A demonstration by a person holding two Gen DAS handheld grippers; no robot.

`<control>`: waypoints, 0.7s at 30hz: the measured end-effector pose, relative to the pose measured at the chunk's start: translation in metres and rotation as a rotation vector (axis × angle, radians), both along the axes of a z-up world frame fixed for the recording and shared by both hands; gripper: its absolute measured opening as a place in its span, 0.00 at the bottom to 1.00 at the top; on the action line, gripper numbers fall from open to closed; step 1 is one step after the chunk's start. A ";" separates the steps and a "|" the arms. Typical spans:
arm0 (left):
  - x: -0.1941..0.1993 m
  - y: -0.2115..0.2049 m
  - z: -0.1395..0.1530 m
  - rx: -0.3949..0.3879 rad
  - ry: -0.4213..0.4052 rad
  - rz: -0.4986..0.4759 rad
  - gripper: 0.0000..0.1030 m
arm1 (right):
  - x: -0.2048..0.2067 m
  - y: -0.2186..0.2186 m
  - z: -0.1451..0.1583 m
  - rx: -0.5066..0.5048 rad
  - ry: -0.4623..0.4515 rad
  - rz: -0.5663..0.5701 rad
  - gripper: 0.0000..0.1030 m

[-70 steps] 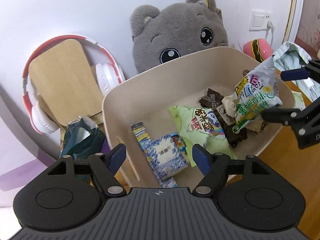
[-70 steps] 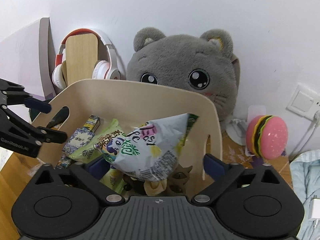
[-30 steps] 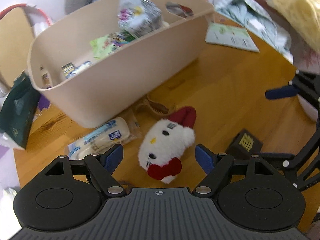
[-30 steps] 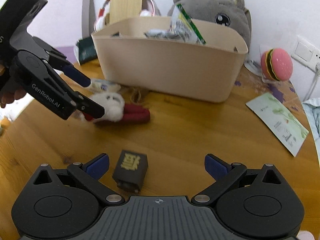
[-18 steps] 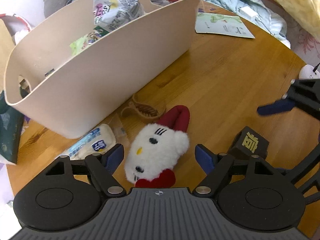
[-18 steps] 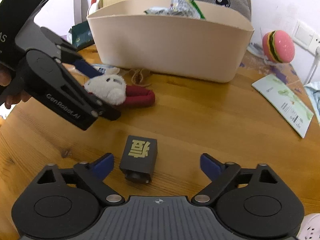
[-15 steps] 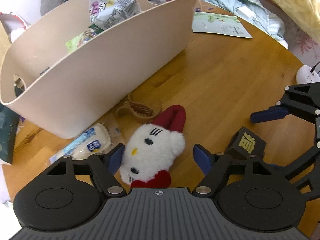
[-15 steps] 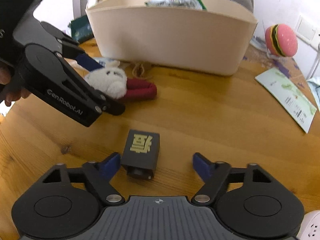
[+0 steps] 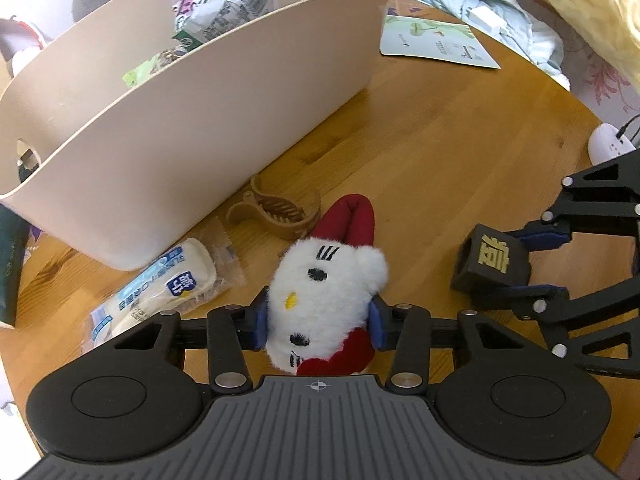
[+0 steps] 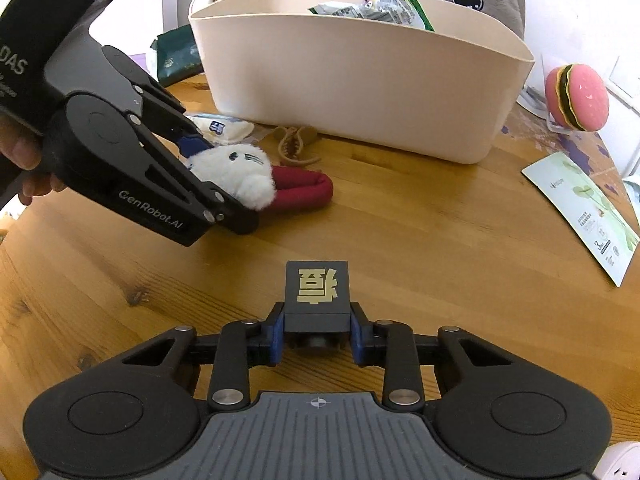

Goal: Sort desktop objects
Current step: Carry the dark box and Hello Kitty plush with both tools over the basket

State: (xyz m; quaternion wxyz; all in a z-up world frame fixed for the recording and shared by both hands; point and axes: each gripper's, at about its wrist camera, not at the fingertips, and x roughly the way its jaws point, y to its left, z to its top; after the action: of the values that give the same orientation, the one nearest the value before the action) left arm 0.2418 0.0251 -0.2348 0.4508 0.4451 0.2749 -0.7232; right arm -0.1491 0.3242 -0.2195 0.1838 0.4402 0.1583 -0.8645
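On a cluttered wooden table (image 10: 440,232), the left gripper (image 9: 318,322) pinches a white plush cat (image 9: 324,304) as the right gripper (image 10: 316,340) clamps a black cube (image 10: 317,292), both apparently seated on the wood, best lifted straight up before swinging to the beige bin (image 10: 360,80).

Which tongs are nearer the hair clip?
Left. The left tongs, shut on the plush, sit just short of the hair clip; the right tongs hold the black box farther away.

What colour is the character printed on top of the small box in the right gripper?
Gold, on the black small box; the right wrist view shows it best.
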 end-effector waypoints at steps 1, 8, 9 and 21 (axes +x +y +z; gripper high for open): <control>0.001 0.000 0.001 -0.001 0.002 0.006 0.45 | 0.001 0.000 0.001 -0.001 0.004 0.004 0.28; 0.011 0.005 0.015 -0.006 0.019 0.039 0.45 | 0.008 0.008 0.012 -0.045 0.023 0.007 0.28; 0.013 0.005 0.018 0.004 0.028 0.049 0.45 | 0.009 0.011 0.015 -0.054 0.026 0.003 0.28; 0.052 0.012 0.064 -0.009 0.069 0.177 0.45 | 0.010 0.044 0.064 -0.091 0.124 -0.024 0.28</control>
State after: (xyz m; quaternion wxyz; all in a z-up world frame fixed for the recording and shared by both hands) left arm 0.2936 0.0367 -0.1712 0.5054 0.3918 0.3251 -0.6967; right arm -0.1387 0.3684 -0.1550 0.1832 0.3787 0.1244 -0.8986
